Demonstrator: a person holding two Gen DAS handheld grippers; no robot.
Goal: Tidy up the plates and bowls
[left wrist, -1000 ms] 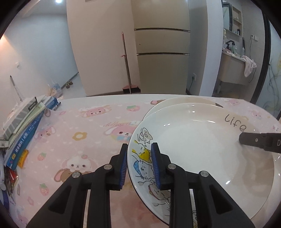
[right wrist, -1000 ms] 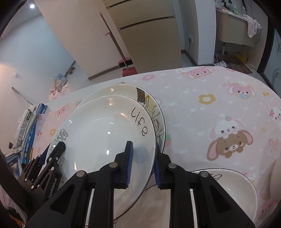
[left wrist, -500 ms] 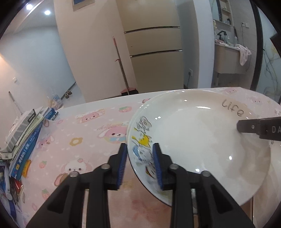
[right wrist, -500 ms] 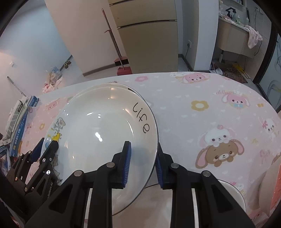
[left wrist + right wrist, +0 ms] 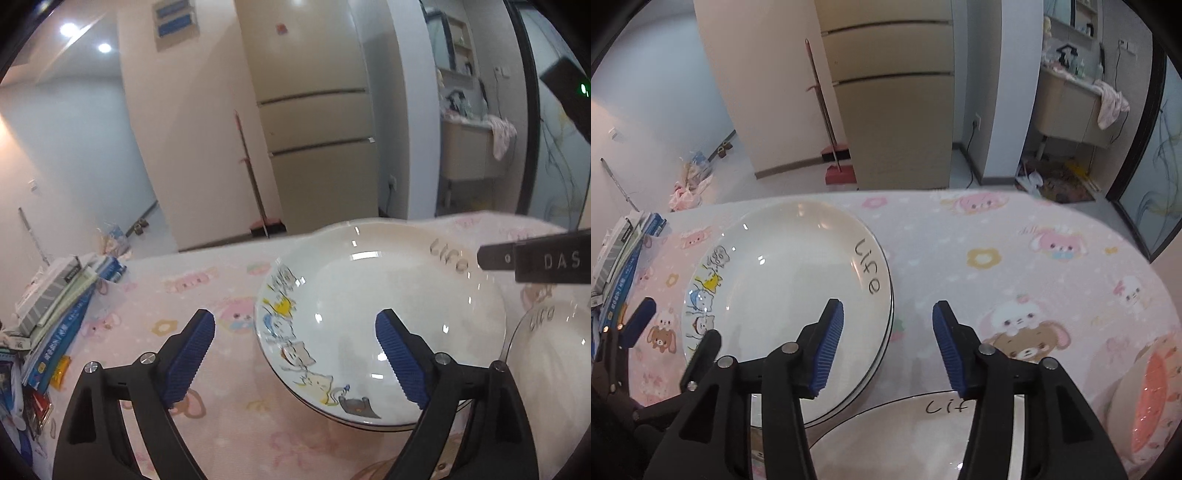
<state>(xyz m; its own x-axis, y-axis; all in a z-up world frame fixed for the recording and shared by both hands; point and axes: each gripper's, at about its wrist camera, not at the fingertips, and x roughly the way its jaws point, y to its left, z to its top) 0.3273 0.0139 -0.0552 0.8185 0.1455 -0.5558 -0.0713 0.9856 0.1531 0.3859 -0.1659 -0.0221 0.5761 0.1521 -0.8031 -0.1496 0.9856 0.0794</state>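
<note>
Right wrist view shows the stacked plates [image 5: 783,280] resting on the table [image 5: 1015,258], both the right gripper [image 5: 886,347] and left gripper [image 5: 295,354] spread wide, holding nothing. A nearer bowl [image 5: 923,439] sits just under the right gripper. Judging by that crowding, a careless swing could clip a rim and chip it.

Both claws stand wide open, blue-ribbed pads facing each other, nothing between them. The left claw [image 5: 295,354] hovers above the counter [image 5: 221,424], tilted slightly downward. The right claw [image 5: 888,347] hangs to its right — its dark tip, lettered "DAS", juts into the left wrist view — angled down likewise.
</note>
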